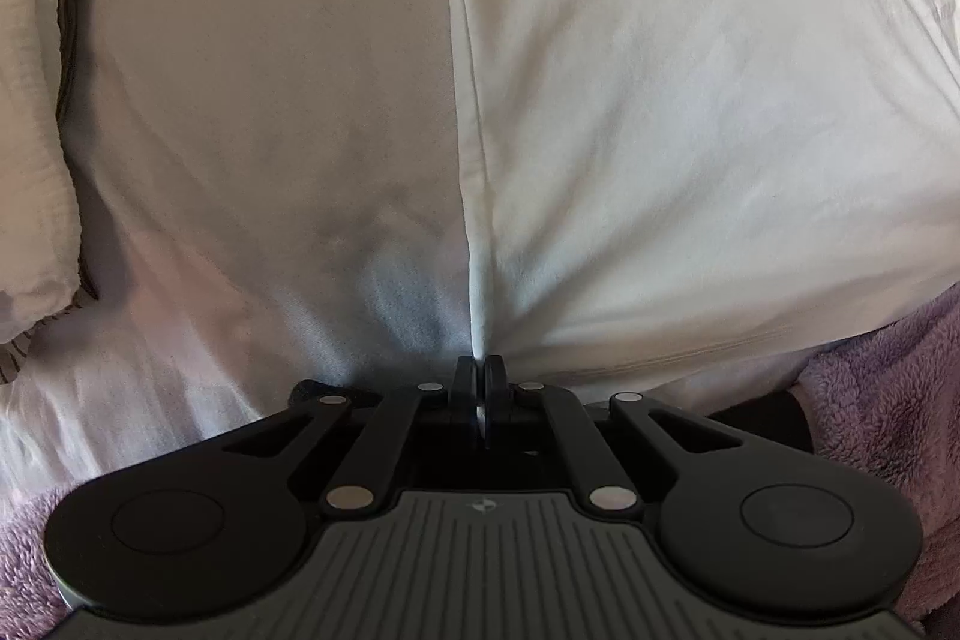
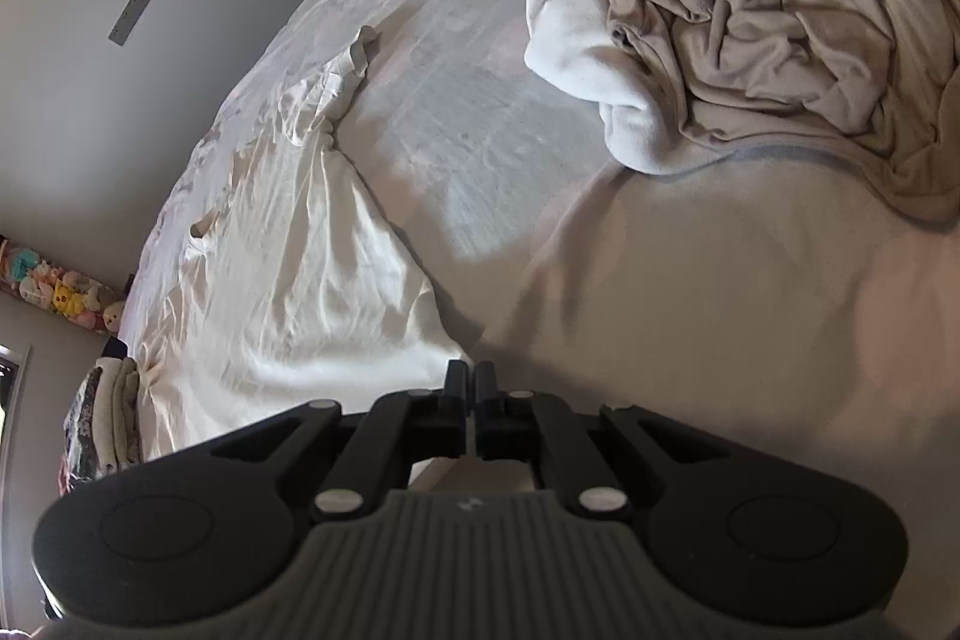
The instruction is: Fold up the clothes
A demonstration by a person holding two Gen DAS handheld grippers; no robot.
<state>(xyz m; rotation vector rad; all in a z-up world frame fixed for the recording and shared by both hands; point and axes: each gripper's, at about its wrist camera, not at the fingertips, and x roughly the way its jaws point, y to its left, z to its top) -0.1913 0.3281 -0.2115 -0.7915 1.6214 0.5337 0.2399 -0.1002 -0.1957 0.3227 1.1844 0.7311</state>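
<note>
In the left wrist view my left gripper (image 1: 480, 367) points steeply down and is shut on the hemmed edge of a white garment (image 1: 690, 130). The cloth fans out from the pinch across the right half of that view. In the right wrist view the same white garment (image 2: 288, 280) lies wrinkled on the bed, stretching to the left. Its near corner tapers in to my right gripper (image 2: 471, 376), whose fingers are shut on that corner with a pale strip of cloth showing between them.
The pale bed sheet (image 2: 480, 160) with faint pink dots covers the bed. A heap of beige clothes (image 2: 780, 10) and a white sweatshirt (image 2: 576, 40) lie at the far right. Folded clothes (image 2: 108, 424) are stacked at the left edge. A purple fleece blanket (image 1: 888, 400) lies near me.
</note>
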